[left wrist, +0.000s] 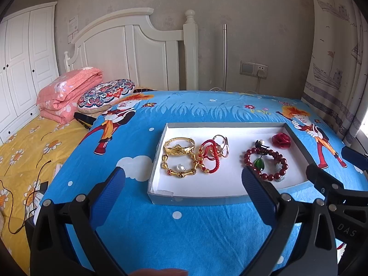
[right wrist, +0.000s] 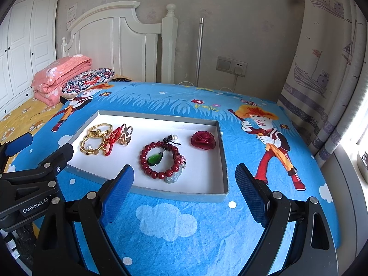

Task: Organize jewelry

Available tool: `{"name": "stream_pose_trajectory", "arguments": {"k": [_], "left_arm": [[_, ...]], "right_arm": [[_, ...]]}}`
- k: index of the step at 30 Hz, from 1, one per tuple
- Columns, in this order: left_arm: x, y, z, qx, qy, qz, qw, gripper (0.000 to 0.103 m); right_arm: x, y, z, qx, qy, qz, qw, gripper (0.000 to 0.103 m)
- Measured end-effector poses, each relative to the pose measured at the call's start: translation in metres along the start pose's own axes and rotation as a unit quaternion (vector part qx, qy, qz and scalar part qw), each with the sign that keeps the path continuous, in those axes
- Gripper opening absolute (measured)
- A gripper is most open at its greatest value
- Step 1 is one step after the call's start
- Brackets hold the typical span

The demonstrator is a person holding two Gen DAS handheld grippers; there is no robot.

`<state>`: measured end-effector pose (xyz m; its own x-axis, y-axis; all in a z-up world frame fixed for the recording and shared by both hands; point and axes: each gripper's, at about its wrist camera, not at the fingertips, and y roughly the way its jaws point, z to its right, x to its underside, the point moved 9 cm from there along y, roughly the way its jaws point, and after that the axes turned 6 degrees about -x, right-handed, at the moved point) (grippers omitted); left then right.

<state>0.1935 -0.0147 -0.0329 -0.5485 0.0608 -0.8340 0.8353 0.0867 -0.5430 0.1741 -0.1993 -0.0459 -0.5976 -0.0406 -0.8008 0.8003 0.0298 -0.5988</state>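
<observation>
My left gripper (left wrist: 181, 181) hangs with its jaws spread wide and empty before the shallow tray (left wrist: 195, 199), which lies on the blue surface (left wrist: 184, 234). From left to right the tray holds the gold bangles (left wrist: 179, 148), the red cord bracelet (left wrist: 210, 155), the red bead bracelet (left wrist: 266, 163) and the rose (left wrist: 281, 139). My right gripper (right wrist: 185, 179) is also released and holds nothing. For a good pick I think I should come down on one piece only, because the gold and red ones touch each other. The left view shows a dark cable (left wrist: 27, 193) on the yellow bed; the right view shows the tray's right wall more fully.
</observation>
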Motion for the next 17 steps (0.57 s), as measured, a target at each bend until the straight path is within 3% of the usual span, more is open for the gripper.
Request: {"name": "stream_pose_trajectory", "arguments": {"k": [9, 17], "left_arm": [[0.003, 0.003, 0.003, -0.012, 0.009, 0.003, 0.9999, 0.098], [0.002, 0.014, -0.016, 0.010, -0.014, -0.024, 0.9996, 0.098]], "right_arm": [[0.002, 0.004, 0.000, -0.003, 0.000, -0.004, 1.000, 0.084], [0.007, 0.014, 0.023, -0.010, 0.008, -0.011, 1.000, 0.084]]}}
